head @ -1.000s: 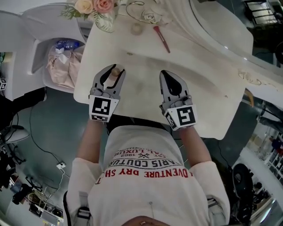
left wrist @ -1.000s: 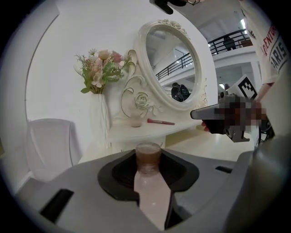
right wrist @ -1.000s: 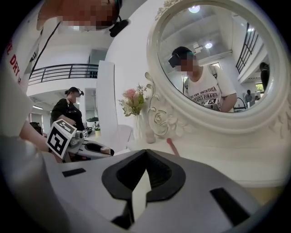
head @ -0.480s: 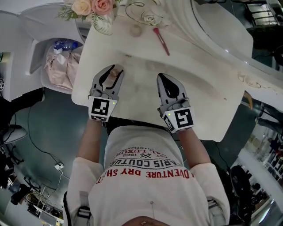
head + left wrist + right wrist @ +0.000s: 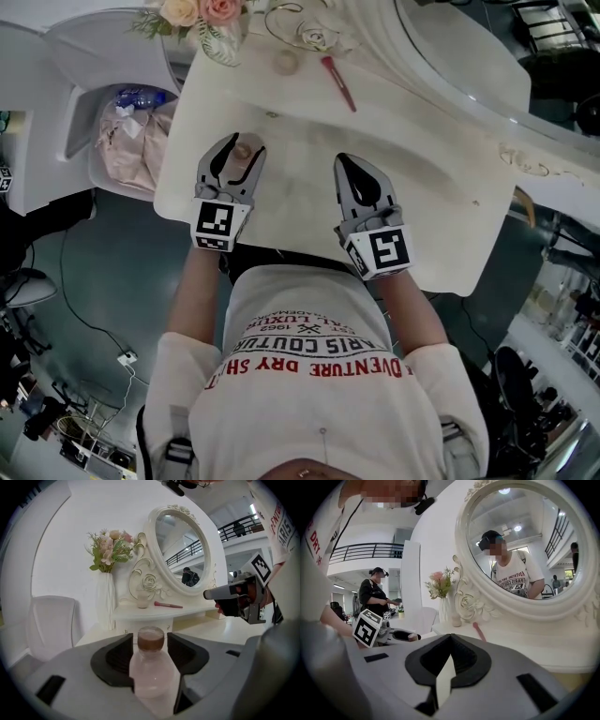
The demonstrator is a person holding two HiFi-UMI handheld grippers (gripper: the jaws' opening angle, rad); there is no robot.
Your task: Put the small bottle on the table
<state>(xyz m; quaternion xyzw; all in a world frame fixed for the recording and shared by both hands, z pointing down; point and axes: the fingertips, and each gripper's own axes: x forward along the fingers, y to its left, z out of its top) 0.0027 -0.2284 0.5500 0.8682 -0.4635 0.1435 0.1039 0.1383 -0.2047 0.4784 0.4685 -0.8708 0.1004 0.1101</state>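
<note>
- The person's white printed shirt [image 5: 309, 375] filled the bottom of the head view, with both forearms reaching out over the near edge of the white table [image 5: 422, 187].
- The left gripper [image 5: 239, 142] sat at the table's near left corner, its jaws opening.
- The small bottle [image 5: 152, 672] stood upright between those jaws, its pale pink body and brown cap [image 5: 151, 639] showing in the left gripper view. A thin gap showed on each side of the cap, and the pads seemed just off the body.
- From the head view the small bottle [image 5: 243, 150] rested on the tabletop near the left edge, framed by the jaw tips.
- The right gripper [image 5: 349, 167] lay well apart from it, toward the middle of the table. Its jaws were closed tip to tip with nothing between them, as the right gripper view showed [image 5: 449, 641].
- Farther back on the table lay a pink makeup brush [image 5: 341, 82], and just beside it stood a small pale jar [image 5: 286, 63].
- A white vase [image 5: 107, 606] of pink flowers [image 5: 112, 550] stood at the far left corner.
- An oval mirror [image 5: 180, 555] in an ornate white frame rose behind the table.
- A white chair [image 5: 51, 625] stood to the left of the table.
</note>
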